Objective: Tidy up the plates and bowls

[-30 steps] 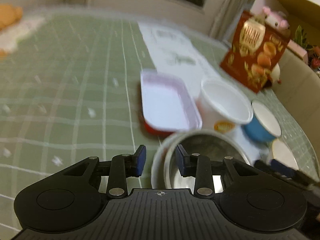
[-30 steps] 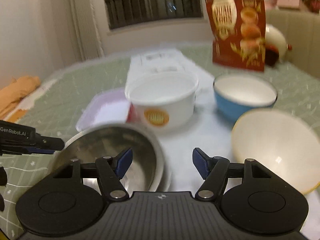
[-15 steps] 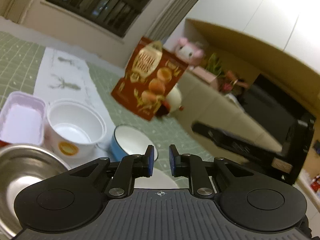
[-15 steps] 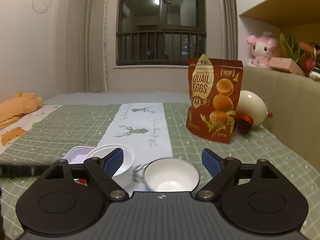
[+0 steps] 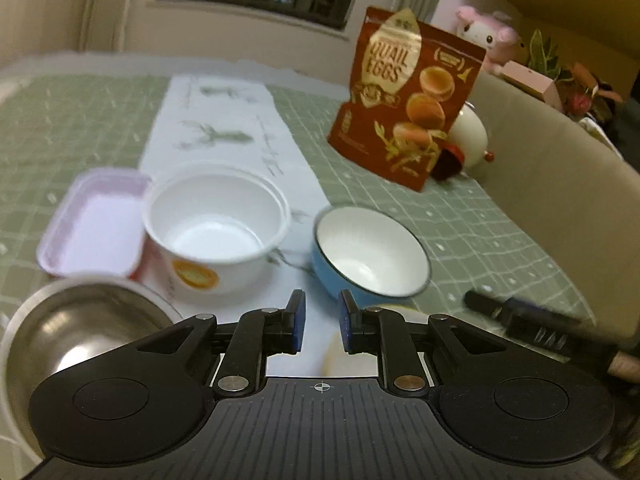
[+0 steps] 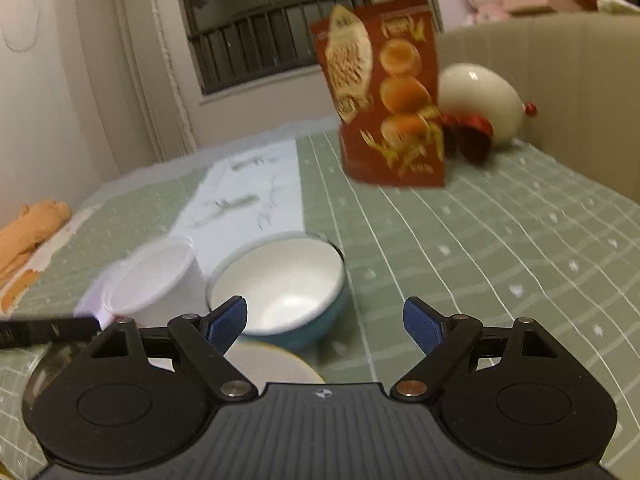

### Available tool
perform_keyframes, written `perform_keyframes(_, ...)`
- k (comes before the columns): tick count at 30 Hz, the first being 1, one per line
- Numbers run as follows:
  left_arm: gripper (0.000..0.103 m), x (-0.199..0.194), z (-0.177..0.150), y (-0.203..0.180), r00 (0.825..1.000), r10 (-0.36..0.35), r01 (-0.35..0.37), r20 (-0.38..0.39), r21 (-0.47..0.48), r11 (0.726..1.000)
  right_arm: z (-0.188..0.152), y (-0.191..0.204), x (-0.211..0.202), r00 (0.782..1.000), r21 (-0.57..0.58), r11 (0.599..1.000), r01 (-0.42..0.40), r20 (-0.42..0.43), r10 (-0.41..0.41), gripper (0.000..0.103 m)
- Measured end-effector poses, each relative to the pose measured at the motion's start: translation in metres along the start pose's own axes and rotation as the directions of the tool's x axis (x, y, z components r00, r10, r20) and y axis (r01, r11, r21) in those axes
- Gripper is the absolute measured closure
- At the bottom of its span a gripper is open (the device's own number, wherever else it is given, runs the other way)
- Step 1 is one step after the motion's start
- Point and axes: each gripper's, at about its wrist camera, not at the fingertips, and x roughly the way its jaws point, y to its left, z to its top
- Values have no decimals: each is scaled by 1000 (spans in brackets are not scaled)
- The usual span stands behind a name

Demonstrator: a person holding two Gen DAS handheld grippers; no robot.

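Observation:
A blue bowl with a white inside (image 5: 370,254) (image 6: 280,290) stands on the green checked cloth. Left of it are a white paper tub (image 5: 218,232) (image 6: 154,280), a pink rectangular tray (image 5: 94,224) and a steel bowl (image 5: 60,340) at the near left. A cream bowl (image 6: 272,366) lies just under the grippers, mostly hidden. My left gripper (image 5: 320,322) hovers above the runner in front of the blue bowl, its jaws a narrow gap apart and empty. My right gripper (image 6: 324,318) is wide open and empty, just behind the cream bowl.
A red quail-egg bag (image 5: 408,96) (image 6: 384,92) stands at the back right with a white egg-shaped toy (image 6: 478,100) beside it. A beige sofa back (image 5: 560,168) borders the right. A white runner (image 5: 224,128) crosses the cloth. Orange cloth (image 6: 28,228) lies far left.
Both views have swung and tilted down toward the bowls. The left jaws have opened slightly from half a second ago. The right gripper has come closer to the blue bowl.

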Motion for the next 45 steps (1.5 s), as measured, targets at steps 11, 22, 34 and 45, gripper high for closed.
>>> perform_keyframes(11,84,27,-30,-6,992,58,-68,-116,-86,994,-12,14,5,986,31,994,-101,-128,104,17)
perform_keyframes(22,84,46,-44,-6,987,66,-86,-149,-135,987,-23,0,22,980,35,999,-11,-197,18,27)
perform_keyframes(34,83,53,-45,-10,989,27,-46,-146,-129,991,-33,15,31,965,-11,998,-62,-254,57,54)
perform_keyframes(45,80,45,-36,8,981,52,-78,-187,-136,988,-20,18,47,943,150,977,-150,-276,187,48)
